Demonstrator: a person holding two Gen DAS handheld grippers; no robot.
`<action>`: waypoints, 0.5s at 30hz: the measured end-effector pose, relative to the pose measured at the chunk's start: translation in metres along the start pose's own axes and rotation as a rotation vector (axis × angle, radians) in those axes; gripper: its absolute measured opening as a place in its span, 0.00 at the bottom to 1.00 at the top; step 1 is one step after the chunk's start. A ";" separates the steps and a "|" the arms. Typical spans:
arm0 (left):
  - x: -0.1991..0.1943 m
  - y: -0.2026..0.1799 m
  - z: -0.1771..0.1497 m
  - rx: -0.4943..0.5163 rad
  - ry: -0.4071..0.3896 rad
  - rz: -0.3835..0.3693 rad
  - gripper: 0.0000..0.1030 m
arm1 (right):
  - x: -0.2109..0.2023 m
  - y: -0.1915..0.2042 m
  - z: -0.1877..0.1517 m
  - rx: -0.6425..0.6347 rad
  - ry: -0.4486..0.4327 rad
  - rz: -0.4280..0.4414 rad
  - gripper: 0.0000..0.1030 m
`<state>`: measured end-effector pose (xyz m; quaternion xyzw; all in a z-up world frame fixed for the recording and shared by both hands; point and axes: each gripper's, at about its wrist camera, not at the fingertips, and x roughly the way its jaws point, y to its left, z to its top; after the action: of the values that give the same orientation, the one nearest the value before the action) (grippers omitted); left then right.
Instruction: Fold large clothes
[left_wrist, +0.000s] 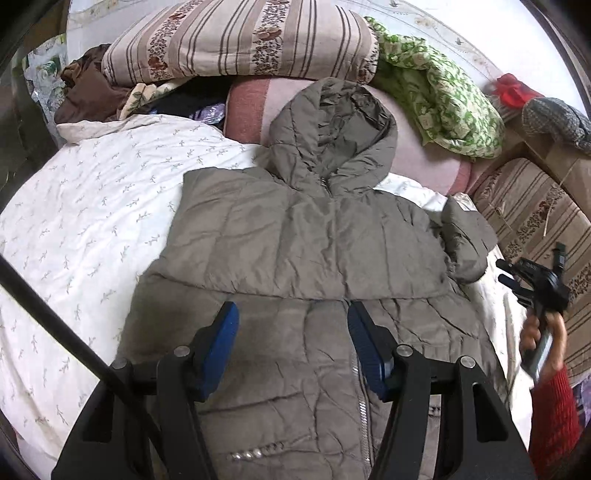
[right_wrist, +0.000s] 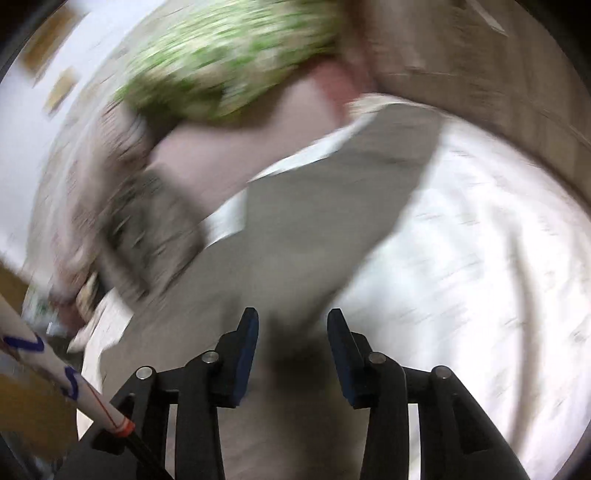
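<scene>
A grey-brown padded hooded jacket (left_wrist: 314, 240) lies front up on a white sprig-print bedsheet (left_wrist: 92, 221), zipper closed and hood (left_wrist: 332, 129) pointing away. My left gripper (left_wrist: 291, 314) hovers open over the jacket's lower front, its blue pads either side of the zipper with nothing pinched. At the right edge of the bed a hand in a red sleeve holds my right gripper (left_wrist: 504, 272) beside the jacket's bunched sleeve (left_wrist: 461, 236). The right wrist view is blurred. There the right gripper (right_wrist: 292, 317) stands open above grey jacket fabric (right_wrist: 314, 221) and the sheet (right_wrist: 480, 258).
At the head of the bed are a striped floral quilt (left_wrist: 240, 40), a green-patterned cloth (left_wrist: 443, 99), a pink blanket (left_wrist: 258, 107) and a brown garment (left_wrist: 88, 88). Striped fabric (left_wrist: 535, 218) lines the right side. A black rod (left_wrist: 55, 314) crosses the lower left.
</scene>
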<state>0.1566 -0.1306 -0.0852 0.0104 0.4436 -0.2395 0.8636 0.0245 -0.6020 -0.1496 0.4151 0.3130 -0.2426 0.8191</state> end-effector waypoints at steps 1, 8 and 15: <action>0.001 -0.001 -0.001 0.000 0.004 -0.001 0.59 | 0.010 -0.022 0.012 0.064 0.014 0.006 0.41; 0.020 0.000 0.003 -0.044 0.036 0.028 0.59 | 0.070 -0.087 0.074 0.275 0.012 0.037 0.42; 0.043 0.010 0.005 -0.095 0.081 0.034 0.59 | 0.108 -0.093 0.120 0.345 -0.060 -0.017 0.42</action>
<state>0.1859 -0.1406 -0.1176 -0.0136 0.4888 -0.2029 0.8484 0.0747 -0.7667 -0.2212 0.5395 0.2459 -0.3120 0.7424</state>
